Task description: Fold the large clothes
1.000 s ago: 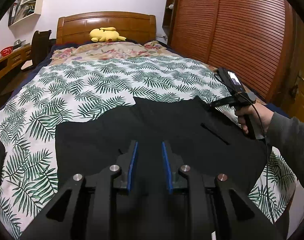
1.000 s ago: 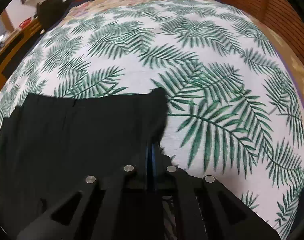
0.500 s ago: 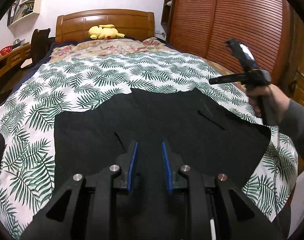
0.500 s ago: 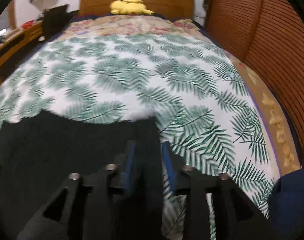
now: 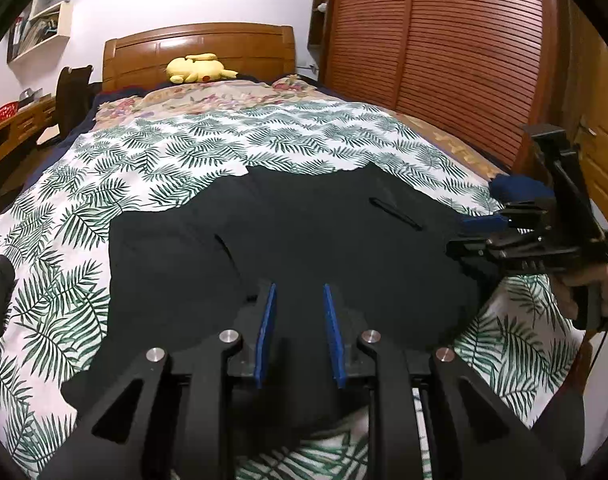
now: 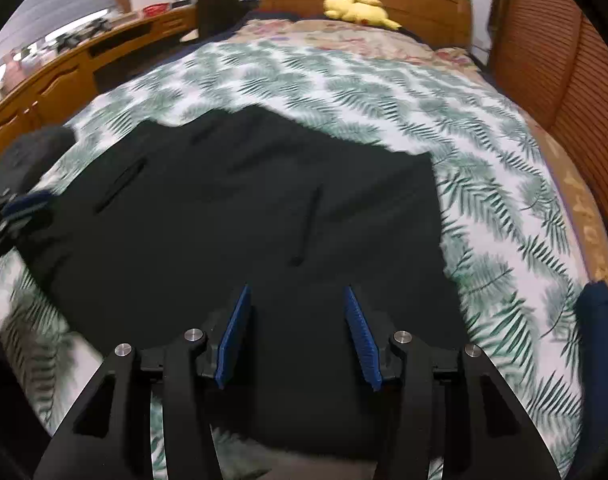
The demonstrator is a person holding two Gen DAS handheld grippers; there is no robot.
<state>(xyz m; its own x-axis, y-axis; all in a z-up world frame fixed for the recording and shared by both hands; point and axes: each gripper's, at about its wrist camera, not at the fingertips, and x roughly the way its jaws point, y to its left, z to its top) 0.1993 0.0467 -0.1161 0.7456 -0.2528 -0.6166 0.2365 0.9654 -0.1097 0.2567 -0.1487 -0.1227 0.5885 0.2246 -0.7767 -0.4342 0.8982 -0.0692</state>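
Both grippers empty: left gripper (image 5: 297,304) jaws apart, hovering over the near hem; right gripper (image 6: 297,312) jaws wide apart. Black garment (image 5: 304,240) lies spread flat on the palm-print bedspread (image 5: 223,144), no fold visible. Folding looks unstarted. Plush (image 5: 197,67) by the headboard.

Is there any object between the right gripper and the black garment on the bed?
Nothing visible does. The right gripper is open over the black garment, which lies spread on the leaf-print bedspread with nothing on top of it.
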